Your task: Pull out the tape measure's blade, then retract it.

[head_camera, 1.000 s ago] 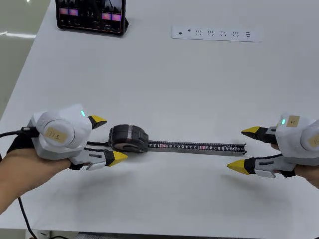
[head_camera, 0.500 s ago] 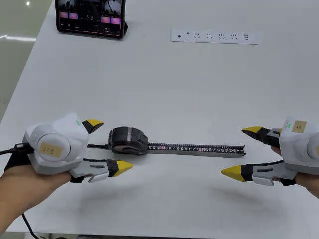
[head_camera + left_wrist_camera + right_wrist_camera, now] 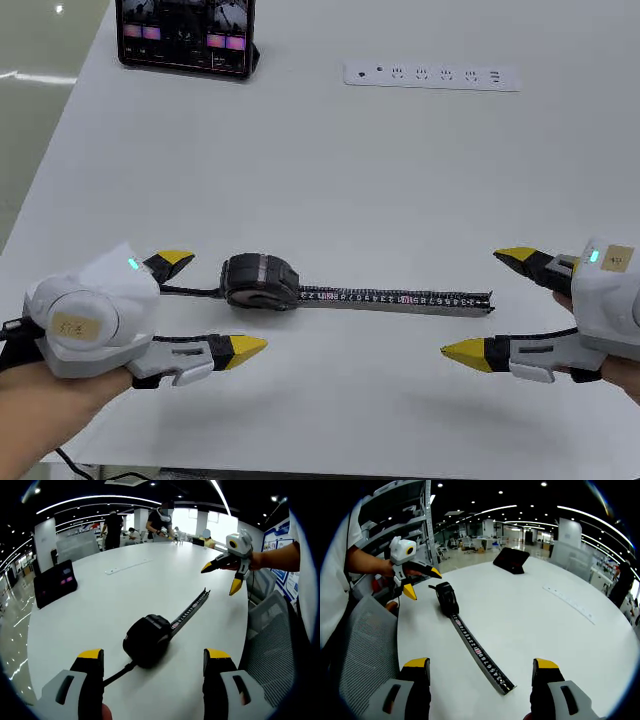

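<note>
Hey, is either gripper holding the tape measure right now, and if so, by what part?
Nothing is held. The left gripper and the right gripper are both open, and the tape measure lies on the table with its blade out.

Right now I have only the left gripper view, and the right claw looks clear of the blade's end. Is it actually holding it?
Observer: No. In the right gripper view the blade's end lies on the table between the open jaws of the right claw, touching neither.
Operator: Which face of the blade is up? I can't make it out from here.
Observer: The printed one. In the head view, numerals run along the blade, which lies flat and straight.
</note>
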`<action>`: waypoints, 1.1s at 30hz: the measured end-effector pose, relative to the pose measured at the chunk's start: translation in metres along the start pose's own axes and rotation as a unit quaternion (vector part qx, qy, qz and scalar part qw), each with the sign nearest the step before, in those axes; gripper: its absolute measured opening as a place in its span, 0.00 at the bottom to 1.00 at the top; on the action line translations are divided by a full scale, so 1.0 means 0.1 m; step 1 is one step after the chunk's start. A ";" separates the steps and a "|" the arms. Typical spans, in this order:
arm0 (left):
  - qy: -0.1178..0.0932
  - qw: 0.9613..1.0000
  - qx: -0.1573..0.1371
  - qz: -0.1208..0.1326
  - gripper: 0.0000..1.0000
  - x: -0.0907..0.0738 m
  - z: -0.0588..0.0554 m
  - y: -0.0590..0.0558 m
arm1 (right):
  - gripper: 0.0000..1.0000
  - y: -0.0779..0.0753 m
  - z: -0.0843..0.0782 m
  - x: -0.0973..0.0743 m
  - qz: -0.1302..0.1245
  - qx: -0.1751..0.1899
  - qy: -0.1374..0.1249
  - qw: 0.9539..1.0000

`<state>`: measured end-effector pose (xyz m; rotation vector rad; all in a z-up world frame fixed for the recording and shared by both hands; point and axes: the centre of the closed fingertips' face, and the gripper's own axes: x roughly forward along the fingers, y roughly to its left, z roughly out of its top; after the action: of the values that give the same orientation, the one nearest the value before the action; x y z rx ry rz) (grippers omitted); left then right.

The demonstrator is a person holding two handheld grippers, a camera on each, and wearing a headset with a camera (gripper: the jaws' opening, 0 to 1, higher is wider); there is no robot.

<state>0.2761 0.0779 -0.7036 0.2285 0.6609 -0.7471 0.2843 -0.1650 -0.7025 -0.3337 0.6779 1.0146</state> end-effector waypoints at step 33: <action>-0.022 0.998 -0.054 0.028 0.83 -0.24 -0.33 -0.14 | 0.92 0.17 -0.29 -0.11 -0.045 0.041 -0.035 0.998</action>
<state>0.2377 0.0953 -0.7133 0.1314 0.6492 -0.6585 0.2553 -0.1804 -0.7162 -0.2547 0.6340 0.9069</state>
